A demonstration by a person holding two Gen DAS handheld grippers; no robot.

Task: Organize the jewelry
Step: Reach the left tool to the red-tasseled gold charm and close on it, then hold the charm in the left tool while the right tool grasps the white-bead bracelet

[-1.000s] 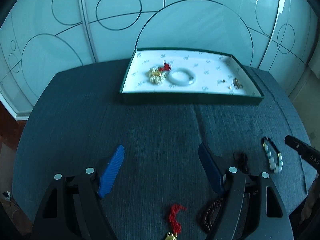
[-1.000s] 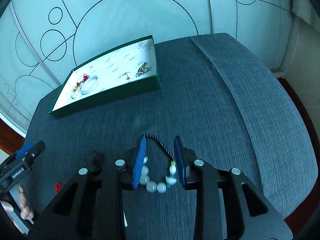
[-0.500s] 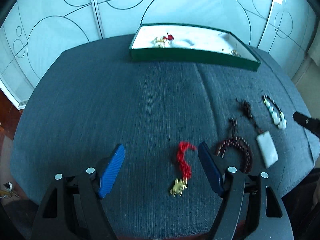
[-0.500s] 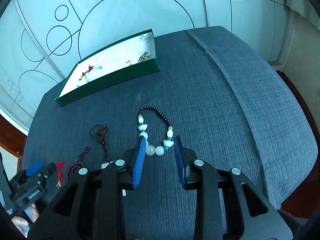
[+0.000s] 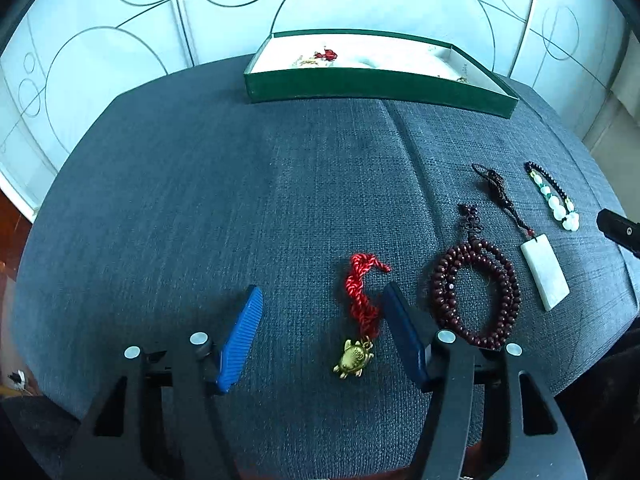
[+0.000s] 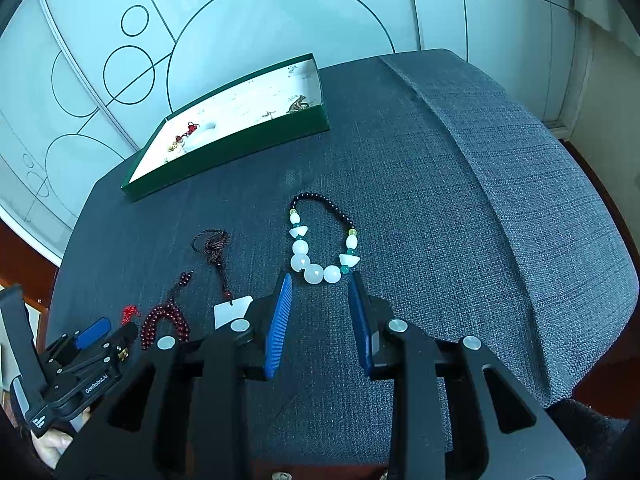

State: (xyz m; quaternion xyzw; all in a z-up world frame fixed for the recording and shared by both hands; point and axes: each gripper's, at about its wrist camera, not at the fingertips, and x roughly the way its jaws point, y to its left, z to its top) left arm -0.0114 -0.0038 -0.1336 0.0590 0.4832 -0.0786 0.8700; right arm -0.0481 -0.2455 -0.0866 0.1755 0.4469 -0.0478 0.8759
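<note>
Since the bead bracelet (image 6: 322, 240) lies flat on the grey fabric surface (image 6: 480, 200) just beyond the right gripper (image 6: 320, 280), whose fingers stand narrowly apart and empty, it looks light, limp and slippery, best pinched across the large white beads at its near end. The left gripper (image 5: 322, 300) hovers wide and empty around the soft red cord charm (image 5: 362, 304); green tray (image 6: 240, 152) sits far left.

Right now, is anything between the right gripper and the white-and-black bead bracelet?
Nothing visible. The right gripper is open, and the white-and-black bead bracelet lies on bare grey fabric just ahead of its fingers. The white stone pendant lies off to the left.
</note>
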